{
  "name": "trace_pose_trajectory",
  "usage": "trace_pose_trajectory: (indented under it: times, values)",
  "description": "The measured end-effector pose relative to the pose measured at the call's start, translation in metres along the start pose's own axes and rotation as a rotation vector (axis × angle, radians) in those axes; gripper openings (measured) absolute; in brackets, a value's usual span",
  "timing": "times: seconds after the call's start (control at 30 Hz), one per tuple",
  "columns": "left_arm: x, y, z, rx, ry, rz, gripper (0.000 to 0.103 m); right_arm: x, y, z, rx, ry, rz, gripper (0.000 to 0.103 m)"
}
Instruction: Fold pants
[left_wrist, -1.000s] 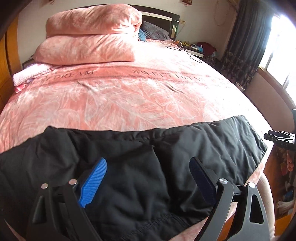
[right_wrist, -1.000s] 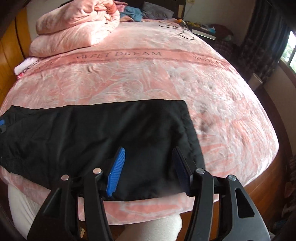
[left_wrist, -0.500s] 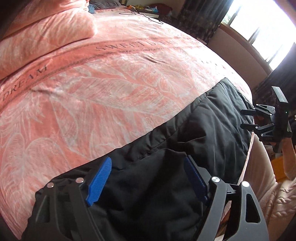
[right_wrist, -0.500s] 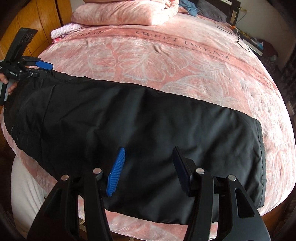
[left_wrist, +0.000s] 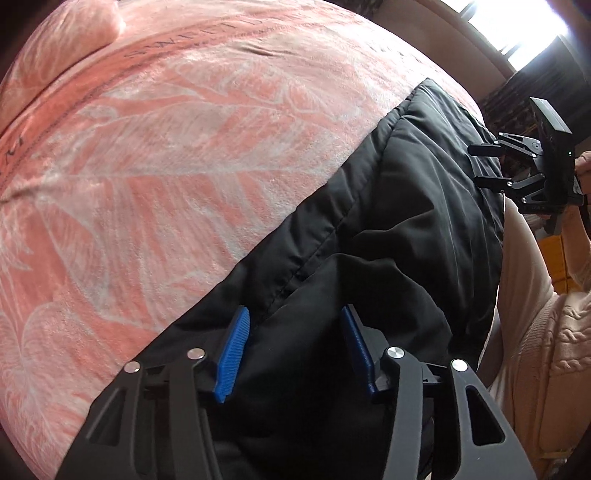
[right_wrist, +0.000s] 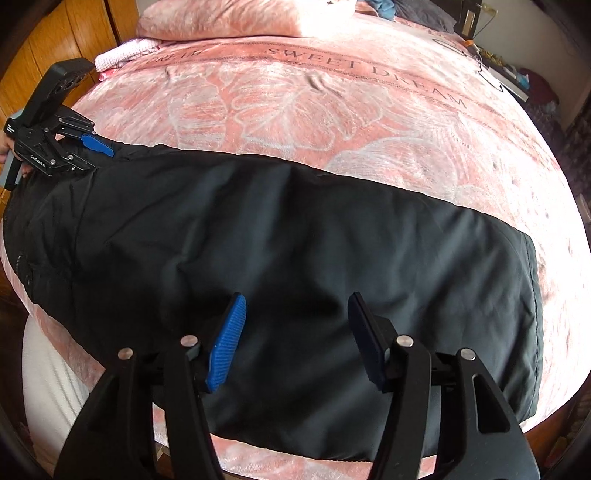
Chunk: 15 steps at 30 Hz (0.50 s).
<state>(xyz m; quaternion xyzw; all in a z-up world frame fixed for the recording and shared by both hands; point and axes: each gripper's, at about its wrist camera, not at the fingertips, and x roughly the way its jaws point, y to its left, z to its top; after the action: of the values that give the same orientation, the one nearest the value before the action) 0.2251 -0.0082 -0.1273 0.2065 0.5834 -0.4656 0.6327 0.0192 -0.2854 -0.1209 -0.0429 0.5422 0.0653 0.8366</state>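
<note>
My left gripper (left_wrist: 293, 345) points steeply down over the black pants (left_wrist: 388, 229), blue pads (left_wrist: 233, 354) apart w/ a raised fold of the fabric lying between them. Jaws have just been closing in; I can't see the pads pressing cloth yet, so: released, not grasping. This is the waist end of the pants, w/ a stitched seam running away from the pads.

My right gripper (right_wrist: 295, 339) hangs over the leg part of the pants (right_wrist: 295, 240), near the hem end. Its jaws have just opened a bit wider; pads (right_wrist: 227, 341) stand clear, fabric below and between them but not pinched. Released too.

The pants lie lengthwise along the near edge of the bed (right_wrist: 332, 103), flat-ish, some soft wrinkles, near side hanging a little over the mattress edge. Hem end sits to the right in the right wrist view; waist end is at the left, where my left gripper shows w/ its blue pad at the pants' far edge. In the left wrist view my right gripper (left_wrist: 487, 166) shows at the pants' far end, hand behind it, cream knit sleeve (left_wrist: 554, 332) beside the pants.

Beyond the pants: pink leaf-print blanket (left_wrist: 166, 166) w/ "SWEET DREAM" lettering, then folded pink bedding (right_wrist: 229, 16) at the head of the bed. Wooden cabinet (right_wrist: 55, 40) off past the waist end.
</note>
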Motion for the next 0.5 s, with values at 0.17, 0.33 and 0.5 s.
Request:
trace_pose_trajectory:
  times: [0.17, 0.33, 0.5]
  values:
    - [-0.009, -0.002, -0.008, 0.018, 0.014, 0.026, 0.014, 0.004, -0.003, -0.002, 0.013, 0.008, -0.007, 0.062]
    - [-0.019, -0.011, -0.019, 0.030, -0.045, 0.100, 0.009, 0.006, -0.006, -0.002, 0.023, 0.010, -0.010, 0.064]
    - [-0.032, -0.002, -0.016, 0.013, -0.113, 0.219, 0.008, 0.008, -0.006, 0.001, 0.026, 0.011, -0.012, 0.064]
